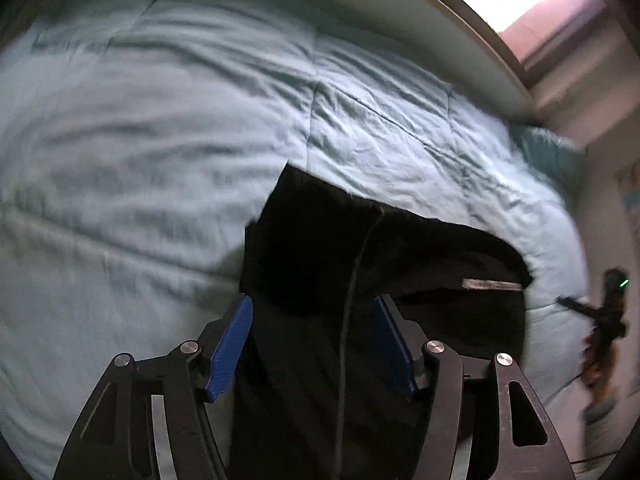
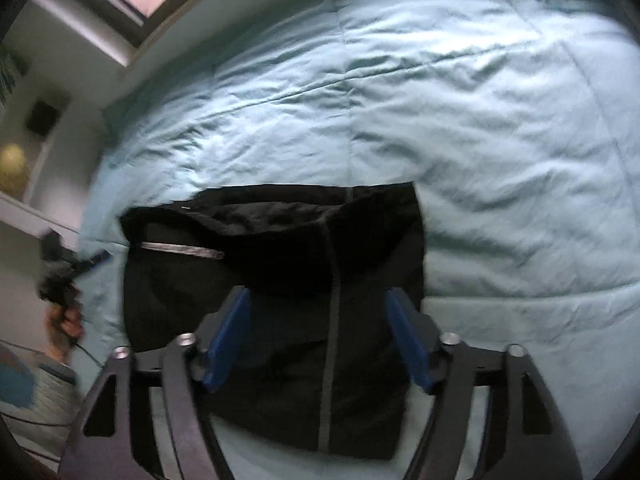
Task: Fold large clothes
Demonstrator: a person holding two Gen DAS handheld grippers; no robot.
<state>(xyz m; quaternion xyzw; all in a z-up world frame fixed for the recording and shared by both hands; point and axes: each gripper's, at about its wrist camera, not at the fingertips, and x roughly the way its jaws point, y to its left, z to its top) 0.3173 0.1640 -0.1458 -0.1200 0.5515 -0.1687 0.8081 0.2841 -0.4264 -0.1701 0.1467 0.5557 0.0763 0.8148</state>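
Both hand-held grippers — left (image 1: 312, 344), right (image 2: 318, 340) — hover wide open, empty, over the half-folded jacket (image 2: 280, 264) on the bed (image 2: 480, 120) — next, probably another fold.

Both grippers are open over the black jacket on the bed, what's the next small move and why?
Probably lower the right gripper onto the black jacket's near edge and close. Both grippers are open and empty, and the jacket looks only partly folded on the blue bedspread.

ahead of jaws: bare bed (image 2: 500, 120) | between jaws: black garment (image 2: 280, 248) | far edge: headboard (image 1: 460, 40) blocks
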